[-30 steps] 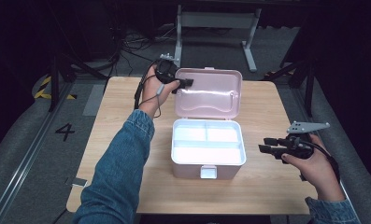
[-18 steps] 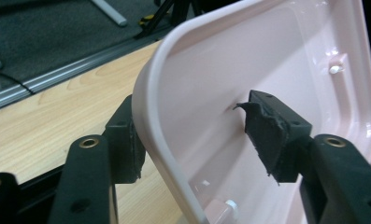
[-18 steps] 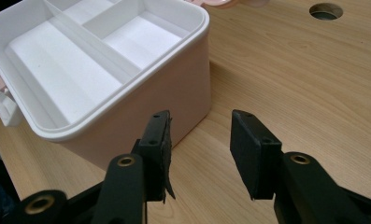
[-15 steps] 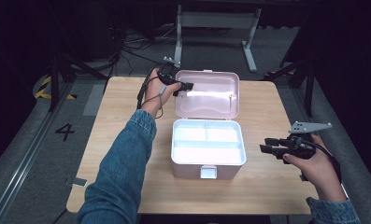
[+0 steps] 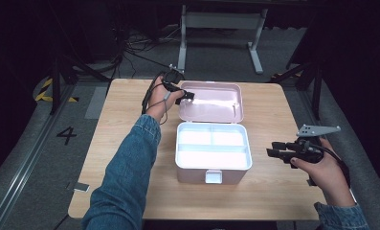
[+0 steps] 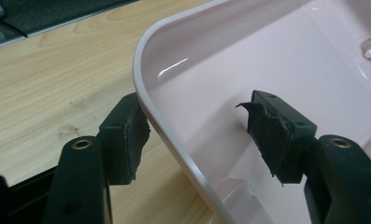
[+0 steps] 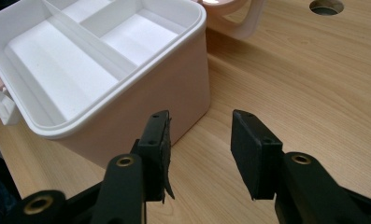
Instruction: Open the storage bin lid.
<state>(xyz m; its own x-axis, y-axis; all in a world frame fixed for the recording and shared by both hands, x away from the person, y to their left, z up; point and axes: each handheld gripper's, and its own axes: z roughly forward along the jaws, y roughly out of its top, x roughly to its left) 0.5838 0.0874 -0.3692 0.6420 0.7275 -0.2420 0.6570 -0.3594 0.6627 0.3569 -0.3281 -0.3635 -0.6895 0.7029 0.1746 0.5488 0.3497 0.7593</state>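
Two grippers over one wooden table [image 5: 130, 143], both gaped. Nearest, at the right edge: right gripper [image 5: 273, 154] held level in a hand, jaws spread wide with nothing between, aimed at the right wall of the pink box [image 5: 214, 172] and stopped just short of it; seen in the right gripper view [image 7: 199, 140] with only bare tabletop between the pads. Box standing at mid-table, latch tab [image 5: 213, 177] on the near wall, white tray [image 5: 211, 146] inside split into one long near compartment and two smaller far ones, all lit bright. Farther back, hinged on the far wall: lid [image 5: 211, 103] thrown open and leaning away, pale pink inner face turned up. At the lid's far left corner: left gripper [image 5: 186, 96] on a denim-sleeved arm [image 5: 125, 182], jaws just widened and straddling the lid's rim [image 6: 174, 135]; one pad [image 6: 129, 135] outside, brushing or nearly brushing the rim, the other pad [image 6: 272, 130] inside over the pink face, clear of it. No pinch on the lid. Beyond the table: dark floor, cables and a metal stand [image 5: 221, 28].
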